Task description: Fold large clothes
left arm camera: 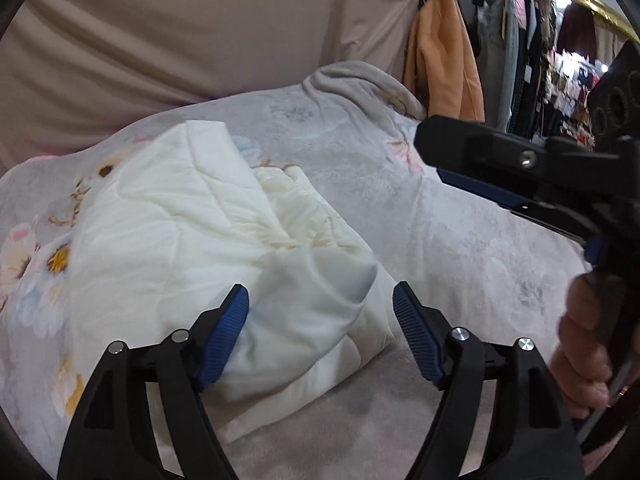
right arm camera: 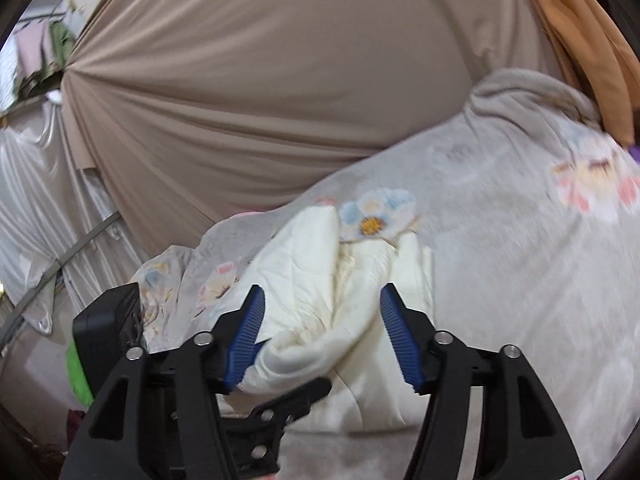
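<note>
I have both tools spread and holding nothing. The cream garment [left arm camera: 224,236] lies bunched on the floral blanket [left arm camera: 460,216], its long axis running away from me. My left gripper [left arm camera: 320,332] sits right over its near fold, closer than my right gripper [right arm camera: 320,332], which hangs above. Only the left view shows my right hand [left arm camera: 580,352] on the handle; the right view is blurred
</note>
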A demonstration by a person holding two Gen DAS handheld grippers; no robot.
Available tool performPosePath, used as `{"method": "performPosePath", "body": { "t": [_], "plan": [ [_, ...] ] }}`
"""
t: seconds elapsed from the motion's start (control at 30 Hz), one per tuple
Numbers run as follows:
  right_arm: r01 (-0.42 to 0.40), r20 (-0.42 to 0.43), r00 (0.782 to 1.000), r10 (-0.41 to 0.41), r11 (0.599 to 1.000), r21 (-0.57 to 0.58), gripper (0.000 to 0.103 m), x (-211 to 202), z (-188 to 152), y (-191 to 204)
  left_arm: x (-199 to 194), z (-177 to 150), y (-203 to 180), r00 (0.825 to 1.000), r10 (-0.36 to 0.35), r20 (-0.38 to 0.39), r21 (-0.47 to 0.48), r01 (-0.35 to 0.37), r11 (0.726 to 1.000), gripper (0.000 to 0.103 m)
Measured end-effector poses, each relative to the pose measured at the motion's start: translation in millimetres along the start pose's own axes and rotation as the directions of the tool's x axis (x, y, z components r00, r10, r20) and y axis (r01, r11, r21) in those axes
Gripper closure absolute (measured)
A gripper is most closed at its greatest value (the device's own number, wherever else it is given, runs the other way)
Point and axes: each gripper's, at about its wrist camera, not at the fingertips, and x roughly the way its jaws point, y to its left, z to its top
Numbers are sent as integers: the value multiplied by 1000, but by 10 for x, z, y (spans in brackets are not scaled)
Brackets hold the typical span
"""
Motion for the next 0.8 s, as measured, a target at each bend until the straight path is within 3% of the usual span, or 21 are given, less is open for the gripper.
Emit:
{"method": "performPosePath", "body": {
  "t": [0.1,0.2,0.27,0.4,0.47,0.5,0.53,0.63,0.73,0.8],
  "plan": [
    [-19,-15,1000,18,999,-27,36,53,62,68,-381,-38,245,998,-18,62,-61,22,998,23],
    [-57,-56,997,55,998,-32,30,150,58,110,-782,-109,615,989,64,135,-146,-44,988,18],
    [-74,-87,994,69,996,-48,27,238,-2,178,-932,-139,898,977,151,152,-222,-116,968,18],
    [-51,-162,986,34,993,-106,24,557,-121,296,-915,-150,1194,974,185,130,-300,-139,944,18],
    [-18,-204,979,-6,993,-114,40,706,-181,268,-848,-140,1209,977,177,118,-300,-135,944,18],
    [-16,-226,974,-10,993,-114,66,752,-212,239,-827,-140,1192,977,177,115,-294,-137,946,18],
    [-37,-237,971,11,994,-106,82,755,-241,213,-793,-134,1170,978,175,113,-285,-137,949,18],
    [-53,-178,984,34,993,-103,90,547,-311,154,-719,-129,1113,981,160,107,-268,-126,955,18],
    [-2,-109,994,-2,999,-39,91,300,-423,-38,-618,-141,1093,986,138,92,-263,-110,959,18],
    [24,-123,992,-20,999,33,91,274,-536,-263,-478,-155,1044,991,120,67,-248,-100,964,18]
  ]
}}
